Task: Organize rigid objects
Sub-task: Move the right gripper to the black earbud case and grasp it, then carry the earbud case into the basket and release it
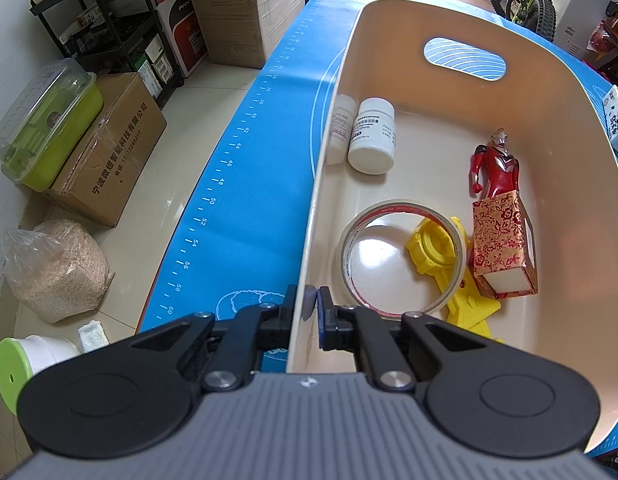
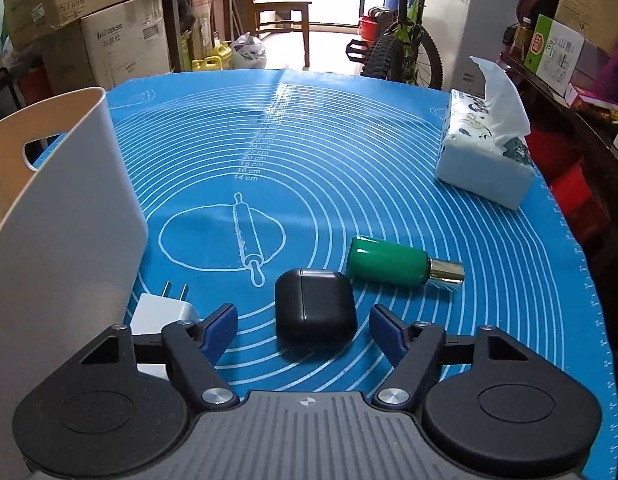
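My left gripper is shut on the near rim of the cream basket. Inside lie a white pill bottle, a tape roll, a yellow toy, a red figure and a floral box. In the right wrist view my right gripper stands open just above the blue mat, with a black earbud case between its blue pads, which do not touch it. A green bottle with a gold cap lies just beyond. A white plug adapter sits to the left by the basket wall.
A tissue pack stands at the mat's far right. Cardboard boxes, a bag of grain and a green container sit on the floor left of the table. A bicycle stands beyond the far edge.
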`<state>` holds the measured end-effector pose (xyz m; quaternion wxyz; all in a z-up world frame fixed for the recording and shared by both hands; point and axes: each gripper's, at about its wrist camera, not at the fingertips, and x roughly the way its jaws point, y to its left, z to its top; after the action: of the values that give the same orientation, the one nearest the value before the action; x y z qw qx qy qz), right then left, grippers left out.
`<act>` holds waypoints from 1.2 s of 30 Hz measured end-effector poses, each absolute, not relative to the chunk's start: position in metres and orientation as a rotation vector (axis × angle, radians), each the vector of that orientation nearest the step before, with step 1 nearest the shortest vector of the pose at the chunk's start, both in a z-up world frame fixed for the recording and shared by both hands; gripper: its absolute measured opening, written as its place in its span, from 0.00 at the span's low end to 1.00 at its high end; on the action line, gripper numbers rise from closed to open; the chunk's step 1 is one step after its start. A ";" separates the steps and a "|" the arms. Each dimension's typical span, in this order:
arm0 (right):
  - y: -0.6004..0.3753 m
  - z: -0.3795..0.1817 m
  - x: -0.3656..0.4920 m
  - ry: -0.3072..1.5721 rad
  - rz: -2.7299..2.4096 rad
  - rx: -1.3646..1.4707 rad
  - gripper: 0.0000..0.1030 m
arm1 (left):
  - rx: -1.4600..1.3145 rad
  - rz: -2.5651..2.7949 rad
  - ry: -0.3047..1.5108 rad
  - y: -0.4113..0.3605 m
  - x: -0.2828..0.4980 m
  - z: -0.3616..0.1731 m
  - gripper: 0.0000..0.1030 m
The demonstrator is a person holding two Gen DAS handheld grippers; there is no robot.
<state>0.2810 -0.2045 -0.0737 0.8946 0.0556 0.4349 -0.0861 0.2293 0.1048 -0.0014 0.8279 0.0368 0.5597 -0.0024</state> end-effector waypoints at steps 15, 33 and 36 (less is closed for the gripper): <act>-0.205 -0.077 0.276 0.884 -0.162 0.101 0.48 | 0.078 -0.004 1.188 0.105 0.229 -0.001 0.10; -0.194 0.011 0.234 0.651 -0.096 0.094 0.48 | 0.079 -0.004 1.190 0.105 0.229 -0.002 0.10; -0.184 0.031 0.230 0.601 -0.067 0.103 0.48 | 0.079 -0.004 1.190 0.104 0.229 -0.002 0.10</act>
<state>0.2305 -0.1844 0.0307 0.9533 0.0509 0.2959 -0.0328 0.2289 0.1044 -0.0016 0.8275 0.0372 0.5603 -0.0018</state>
